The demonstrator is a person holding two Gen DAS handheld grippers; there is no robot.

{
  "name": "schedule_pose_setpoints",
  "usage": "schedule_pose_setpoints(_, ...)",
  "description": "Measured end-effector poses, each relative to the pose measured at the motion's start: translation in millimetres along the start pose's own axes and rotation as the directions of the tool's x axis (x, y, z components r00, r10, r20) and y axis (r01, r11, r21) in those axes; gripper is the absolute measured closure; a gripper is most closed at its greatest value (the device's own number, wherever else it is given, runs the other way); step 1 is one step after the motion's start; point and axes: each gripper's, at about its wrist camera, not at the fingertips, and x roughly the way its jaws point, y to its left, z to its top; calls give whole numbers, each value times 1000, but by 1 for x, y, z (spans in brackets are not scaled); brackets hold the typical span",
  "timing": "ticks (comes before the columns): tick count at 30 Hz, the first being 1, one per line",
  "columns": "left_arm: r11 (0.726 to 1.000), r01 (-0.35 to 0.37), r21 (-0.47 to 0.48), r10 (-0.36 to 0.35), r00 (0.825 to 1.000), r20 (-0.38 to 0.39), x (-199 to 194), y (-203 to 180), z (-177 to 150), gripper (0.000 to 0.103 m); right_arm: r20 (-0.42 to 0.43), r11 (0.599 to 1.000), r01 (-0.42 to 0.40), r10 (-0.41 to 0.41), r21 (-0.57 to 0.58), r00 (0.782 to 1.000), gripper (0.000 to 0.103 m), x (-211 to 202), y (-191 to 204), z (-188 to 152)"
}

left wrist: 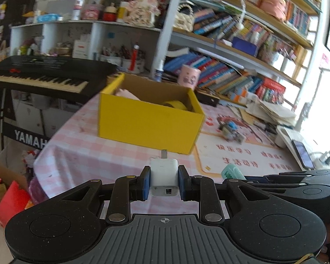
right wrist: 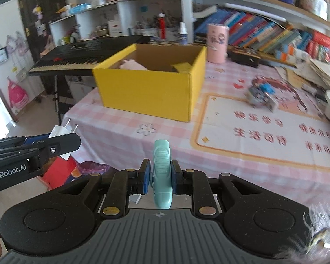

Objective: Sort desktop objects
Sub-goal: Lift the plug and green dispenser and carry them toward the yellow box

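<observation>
While we carry both toward the yellow box (left wrist: 149, 118) on the desk (left wrist: 81, 154), left gripper (left wrist: 164, 182) clamps a white charger (left wrist: 164, 176); right gripper (right wrist: 160, 176) pinches a mint clip (right wrist: 162, 171), ready for dropping in.

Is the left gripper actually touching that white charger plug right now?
Touching. The left wrist view shows the left gripper with both blue pads pressed flat against the sides of the white charger plug, no gap either side.
</observation>
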Motion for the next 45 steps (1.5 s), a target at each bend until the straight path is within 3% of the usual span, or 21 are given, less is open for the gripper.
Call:
schedule_pose_setpoints(16, 999, -27, -31, 28, 999, 31, -4, 22, 9, 79, 14, 994, -55, 56, -92, 998, 85, 9, 34, 19)
schedule_pose_setpoints(30, 999, -47, -25, 48, 998, 29, 18, 24, 23, 79, -13, 994, -85, 84, -72, 996, 85, 33, 25, 31)
schedule_pose_setpoints(45, 999, -54, 2, 53, 997, 49, 66, 11, 64, 79, 4, 991, -110, 110, -70, 994, 85, 70, 2, 76)
